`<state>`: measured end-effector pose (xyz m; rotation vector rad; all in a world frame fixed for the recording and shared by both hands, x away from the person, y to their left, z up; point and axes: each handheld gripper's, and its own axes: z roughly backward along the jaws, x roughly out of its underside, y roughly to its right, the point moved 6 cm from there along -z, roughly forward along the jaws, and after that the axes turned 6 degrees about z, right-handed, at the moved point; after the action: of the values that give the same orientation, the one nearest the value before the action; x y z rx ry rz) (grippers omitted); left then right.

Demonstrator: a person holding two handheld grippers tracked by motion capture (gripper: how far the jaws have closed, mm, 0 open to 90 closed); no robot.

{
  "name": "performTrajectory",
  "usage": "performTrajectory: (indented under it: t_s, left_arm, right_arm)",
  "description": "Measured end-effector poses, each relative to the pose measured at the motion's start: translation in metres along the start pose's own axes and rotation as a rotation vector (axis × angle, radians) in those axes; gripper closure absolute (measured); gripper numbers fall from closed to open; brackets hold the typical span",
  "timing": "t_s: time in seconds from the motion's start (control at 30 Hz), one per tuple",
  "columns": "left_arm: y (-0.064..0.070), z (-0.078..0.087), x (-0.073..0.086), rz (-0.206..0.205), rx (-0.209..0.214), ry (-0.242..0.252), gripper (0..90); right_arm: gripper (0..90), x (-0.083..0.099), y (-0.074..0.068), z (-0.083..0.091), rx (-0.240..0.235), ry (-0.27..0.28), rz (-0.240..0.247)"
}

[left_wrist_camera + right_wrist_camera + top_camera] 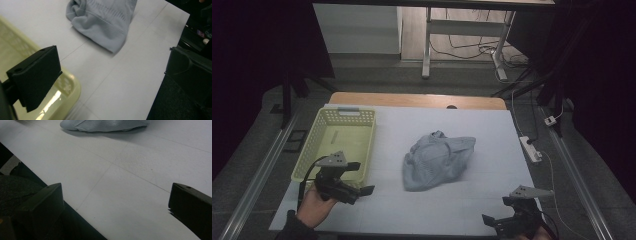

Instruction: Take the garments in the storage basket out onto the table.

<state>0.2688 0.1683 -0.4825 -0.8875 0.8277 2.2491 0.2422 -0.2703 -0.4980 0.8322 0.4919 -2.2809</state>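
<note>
Looking down on the white surface (462, 200), I see it carrying everything, from biggest to smallest. The yellow basket (339, 142) sits at its left side, long edge running away from me. Right of it, near the middle and well apart from the basket, the grey garment (438, 161) lies crumpled in a heap. My left claw (357, 192) hovers just beside the basket's near corner, its jaws spread wide with nothing between them; in the left gripper view the garment (105, 22) lies ahead of it, untouched. My right claw (492, 222) hangs over the near right corner of the surface, jaws likewise parted and empty, with the garment (105, 125) well ahead across bare sheet.
</note>
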Motion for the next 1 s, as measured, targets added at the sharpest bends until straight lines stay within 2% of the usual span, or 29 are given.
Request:
performTrajectory:
  t_s: [0.33, 0.73, 1.0]
  left_arm:
    - [-0.011, 0.025, 0.022, 0.043, -0.046, 0.037, 0.0]
    - [-0.026, 0.055, 0.051, 0.117, -0.105, 0.075, 0.0]
    - [-0.033, 0.071, 0.068, 0.169, -0.127, 0.092, 0.0]
  right_arm:
    - [0.0, 0.0, 0.0, 0.0, 0.001, 0.0, -0.001]
    - [0.0, 0.0, 0.0, 0.0, 0.004, 0.001, -0.005]
    - [0.0, 0.0, 0.001, 0.0, 0.005, 0.002, -0.006]
